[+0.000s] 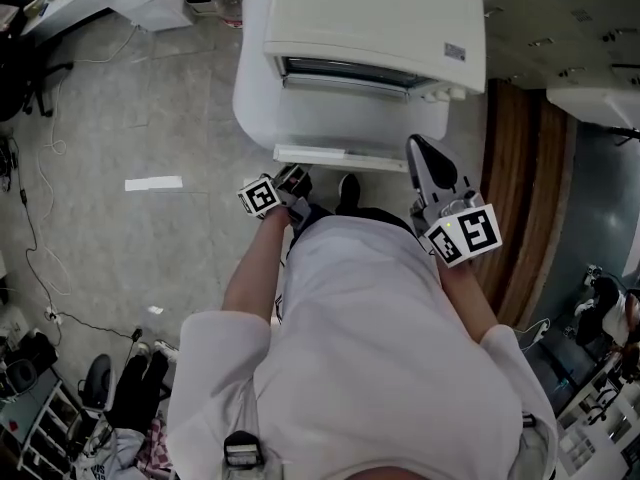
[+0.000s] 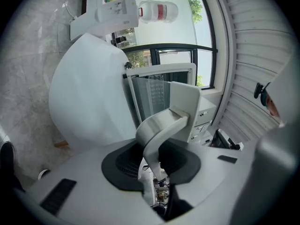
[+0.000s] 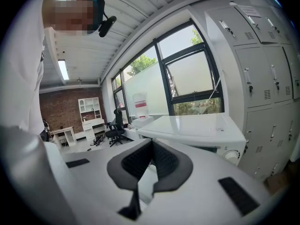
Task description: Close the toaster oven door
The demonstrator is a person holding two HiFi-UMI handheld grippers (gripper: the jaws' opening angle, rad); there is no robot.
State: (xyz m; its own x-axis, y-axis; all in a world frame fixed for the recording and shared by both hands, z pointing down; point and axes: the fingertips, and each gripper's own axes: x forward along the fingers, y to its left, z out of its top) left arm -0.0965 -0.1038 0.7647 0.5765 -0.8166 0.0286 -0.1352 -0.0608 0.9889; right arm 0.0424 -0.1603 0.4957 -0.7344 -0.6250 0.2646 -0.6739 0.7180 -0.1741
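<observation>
1. Closest to the lens: white-clad torso (image 1: 380, 368) and both forearms of a person, reaching forward.
2. Just beyond, at left: left gripper (image 1: 298, 180), fingers clamped on the white door handle (image 2: 165, 123), pointing roughly level.
3. At right: right gripper (image 1: 425, 158), fingers pressed together on nothing, hovering near the door's right end, apparently not touching it.
4. Next out: toaster oven door (image 1: 340, 155), open, swung out from the front of the white toaster oven (image 1: 370, 28), with the dark opening exposed above it.
5. Beneath: round white table (image 1: 255, 98). Past it, grey floor (image 1: 150, 118) strewn with cables.
6. Likely risk: losing the handle from between the pads if lifted straight up rather than along the hinge's arc, letting the door drop back open.
7. Also possible: pushing too hard at the end, slamming the door or shoving the oven backward on the table, or trapping the idle right gripper between door and oven.
</observation>
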